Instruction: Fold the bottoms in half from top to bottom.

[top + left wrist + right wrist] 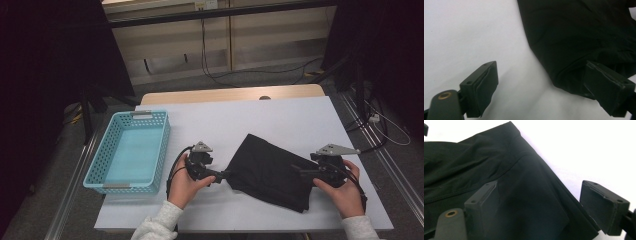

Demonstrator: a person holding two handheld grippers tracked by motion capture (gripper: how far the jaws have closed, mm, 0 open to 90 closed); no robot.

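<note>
Both hands rest near the table's [310,107] front edge. The left gripper [223,175] has its fingers wide open at the corner of the folded black cloth [272,170], apparently not pinching it. The right gripper [298,171] is open over the cloth's other edge. A turquoise basket [164,145] stands left.

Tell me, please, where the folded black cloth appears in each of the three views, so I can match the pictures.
High view: the folded black cloth lies right of centre on the white table cover, between the two grippers.
Left gripper view: it takes the upper right, and its corner reaches down by the right-hand jaw.
Right gripper view: it spreads from the left across the lower middle, between the open jaws.
Shared landmark: the white table cover beside the cloth's edge.
</note>
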